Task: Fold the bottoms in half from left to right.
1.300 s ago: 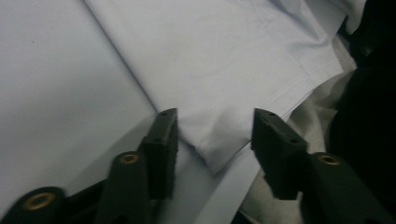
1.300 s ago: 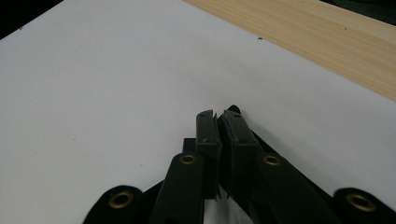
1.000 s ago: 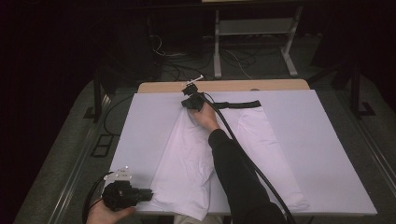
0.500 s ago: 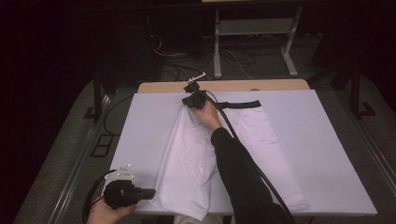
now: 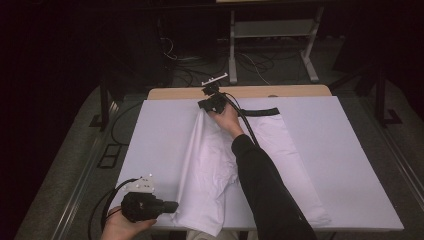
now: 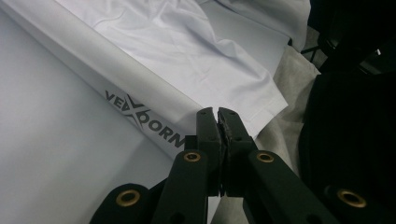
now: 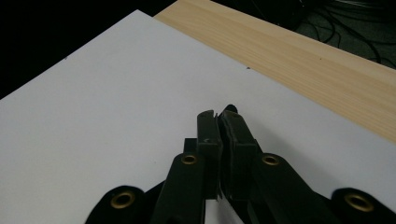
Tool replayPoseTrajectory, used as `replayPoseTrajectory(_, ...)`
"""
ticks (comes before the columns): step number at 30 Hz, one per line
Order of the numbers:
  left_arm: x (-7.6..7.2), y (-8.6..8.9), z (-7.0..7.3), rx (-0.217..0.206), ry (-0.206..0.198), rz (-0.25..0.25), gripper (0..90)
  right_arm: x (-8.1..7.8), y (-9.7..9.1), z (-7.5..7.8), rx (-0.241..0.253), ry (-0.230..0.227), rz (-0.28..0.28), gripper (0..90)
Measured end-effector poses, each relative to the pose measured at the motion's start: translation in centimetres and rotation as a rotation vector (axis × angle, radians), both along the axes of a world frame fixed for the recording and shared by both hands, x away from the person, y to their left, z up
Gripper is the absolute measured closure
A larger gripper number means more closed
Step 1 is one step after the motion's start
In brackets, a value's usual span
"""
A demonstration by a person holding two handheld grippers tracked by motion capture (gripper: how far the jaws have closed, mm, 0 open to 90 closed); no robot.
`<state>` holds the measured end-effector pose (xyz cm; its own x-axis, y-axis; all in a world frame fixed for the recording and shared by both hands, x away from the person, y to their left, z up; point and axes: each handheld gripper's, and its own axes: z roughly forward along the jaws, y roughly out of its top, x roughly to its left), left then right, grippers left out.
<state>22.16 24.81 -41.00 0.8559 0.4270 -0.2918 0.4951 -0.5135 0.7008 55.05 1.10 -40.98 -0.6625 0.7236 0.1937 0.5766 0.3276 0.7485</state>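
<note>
A white garment [image 5: 215, 165] with a black waistband [image 5: 262, 112] lies lengthwise on a white mat [image 5: 160, 135]. At its far left corner, my right gripper [image 5: 206, 106] is shut on the cloth. The right gripper view has the jaws [image 7: 218, 113] pressed together above the bare mat [image 7: 93, 116]. My left gripper [image 5: 175, 205] sits at the near edge, shut at the garment's near left hem corner. In the left gripper view the hem [image 6: 261, 112] runs in behind the closed jaws [image 6: 217, 112]. Between the two grippers the garment's left edge stands up as a ridge.
The mat rests on a wooden table [image 5: 280, 91], whose far strip shows bare wood [image 7: 299, 51]. The mat's printed front edge [image 6: 144, 121] hangs toward me. My dark right sleeve [image 5: 265, 190] crosses the garment. A metal stand [image 5: 270, 30] and cables [image 5: 250, 62] lie beyond the table.
Both grippers have risen a little. The left one has shifted right along the near edge, and the garment's left edge has lifted and drawn in toward the middle.
</note>
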Motion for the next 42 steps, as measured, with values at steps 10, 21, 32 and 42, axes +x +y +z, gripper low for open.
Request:
replayPoseTrajectory(10,0.0,-1.1,0.9,-0.034,-0.018,-0.028,87.7,-0.3,-1.4,0.8,0.015,-0.011,-0.001,85.2)
replayPoseTrajectory(21,0.4,-3.2,1.7,-0.049,-0.031,-0.089,87.8,-0.7,-3.1,1.9,0.019,-0.027,-0.002,85.2)
replayPoseTrajectory(32,1.1,-6.0,2.5,-0.058,-0.055,-0.155,87.7,-0.9,-6.2,2.8,0.037,-0.034,-0.035,85.2)
replayPoseTrajectory(42,1.8,-8.6,3.0,-0.065,-0.074,-0.211,87.7,-1.1,-9.6,3.2,0.051,-0.035,-0.077,85.2)
